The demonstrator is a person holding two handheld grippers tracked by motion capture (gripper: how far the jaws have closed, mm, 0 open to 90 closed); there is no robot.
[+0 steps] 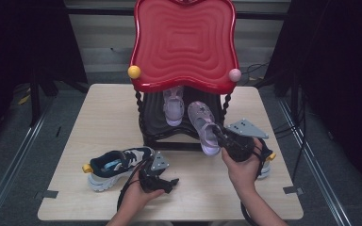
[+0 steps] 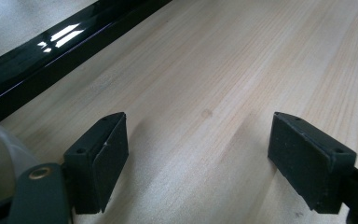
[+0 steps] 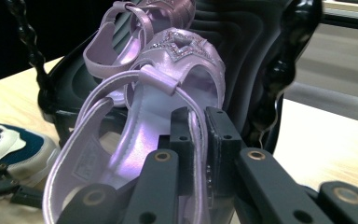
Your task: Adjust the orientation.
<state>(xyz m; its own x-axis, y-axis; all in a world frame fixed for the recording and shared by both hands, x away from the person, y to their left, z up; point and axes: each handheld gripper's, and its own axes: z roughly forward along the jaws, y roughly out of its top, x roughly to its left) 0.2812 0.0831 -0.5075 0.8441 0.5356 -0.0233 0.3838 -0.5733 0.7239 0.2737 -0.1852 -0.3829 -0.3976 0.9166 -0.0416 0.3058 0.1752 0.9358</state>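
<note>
Left claw (image 1: 162,181): we note jaws wide, empty, on tabletop (image 1: 103,117); sneaker (image 1: 115,165) just beside. Right claw (image 1: 224,139): we note jaws clamped on lilac sandal (image 1: 202,125) heel strap, beside rack (image 1: 169,127) holding second sandal (image 1: 173,106).

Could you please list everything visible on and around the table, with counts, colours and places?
Lilac sandal in the grip: one, lilac, heel strap clamped in the right gripper, toe pointing at the rack's lower shelf.
Second sandal: one, lilac, on the lower shelf under the red top.
Sneaker: one, navy and white with a yellow tab, front left of the table.
Shoe rack: one, red wavy top on a black frame, at the table's far middle.
Knobs: two, yellow and pink, on the top's front corners.
Table: one, light wood.
Left gripper: black, jaws open over bare wood, beside the sneaker.
Right gripper: black, shut on the sandal's strap.
</note>
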